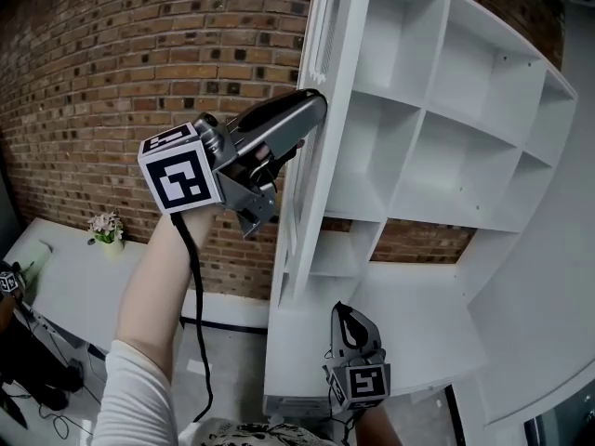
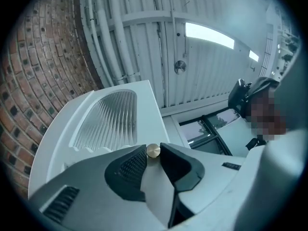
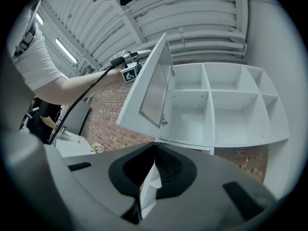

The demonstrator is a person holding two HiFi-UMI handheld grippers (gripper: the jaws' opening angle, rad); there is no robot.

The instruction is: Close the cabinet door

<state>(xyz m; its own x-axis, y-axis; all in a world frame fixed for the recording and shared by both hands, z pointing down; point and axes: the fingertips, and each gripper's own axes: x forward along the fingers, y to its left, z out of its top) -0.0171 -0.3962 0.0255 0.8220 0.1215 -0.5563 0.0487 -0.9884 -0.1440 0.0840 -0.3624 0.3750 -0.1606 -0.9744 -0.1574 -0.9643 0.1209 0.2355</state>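
Note:
The white cabinet door (image 1: 316, 156) stands swung open, edge-on to me, with a ribbed glass panel (image 2: 106, 119) in it. My left gripper (image 1: 314, 110) is raised to the door's edge; its two dark pads (image 2: 129, 170) sit on either side of the small brass door knob (image 2: 153, 151) and touch it. The right gripper view shows the open door (image 3: 154, 85) hanging out in front of the empty white shelves (image 3: 216, 105). My right gripper (image 1: 344, 316) hangs low below the cabinet, its jaws together (image 3: 155, 147) with nothing in them.
A red brick wall (image 1: 139, 54) runs behind the cabinet. A white table (image 1: 65, 286) with a small flower pot (image 1: 107, 229) stands at the lower left. A white worktop (image 1: 418, 333) lies under the open shelves (image 1: 446, 156).

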